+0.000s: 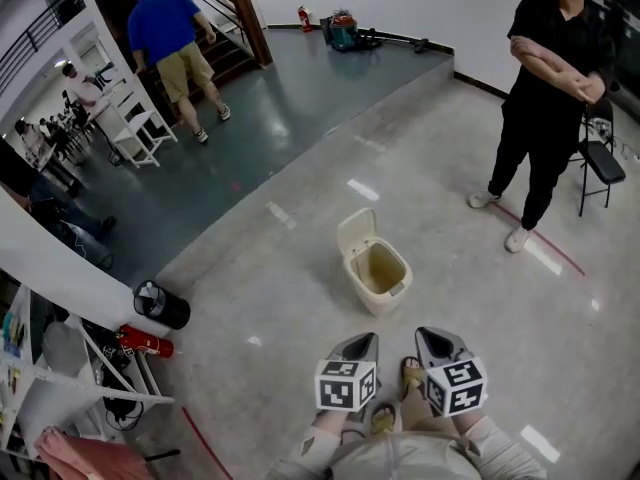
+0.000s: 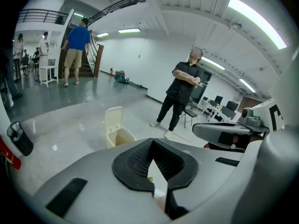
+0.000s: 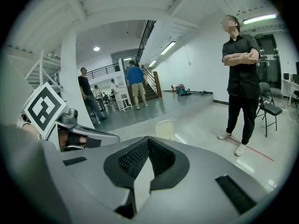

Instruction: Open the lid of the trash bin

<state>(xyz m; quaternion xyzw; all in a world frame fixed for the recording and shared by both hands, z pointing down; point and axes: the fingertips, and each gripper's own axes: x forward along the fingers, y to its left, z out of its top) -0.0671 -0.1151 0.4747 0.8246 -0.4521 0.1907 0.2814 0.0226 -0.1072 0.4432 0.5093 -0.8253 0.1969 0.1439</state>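
A small cream trash bin [image 1: 378, 276] stands on the grey floor a short way ahead of me, its lid [image 1: 356, 231] tilted up and back, the inside showing. In the left gripper view the bin [image 2: 119, 137] sits left of centre with the lid [image 2: 113, 118] raised. The right gripper view shows only the lid [image 3: 164, 129] above the jaws. My left gripper [image 1: 364, 344] and right gripper [image 1: 430, 338] are side by side close to my body, short of the bin and apart from it. Both are shut and hold nothing, the left gripper [image 2: 152, 143] and the right gripper [image 3: 148, 139] with tips together.
A person in black [image 1: 548, 98] stands with folded arms at the far right beside a folding chair [image 1: 601, 160]. A black cylinder bin [image 1: 161, 305], a red extinguisher [image 1: 146, 342] and a white rack [image 1: 70, 378] are at the left. Another person [image 1: 172, 38] walks toward stairs.
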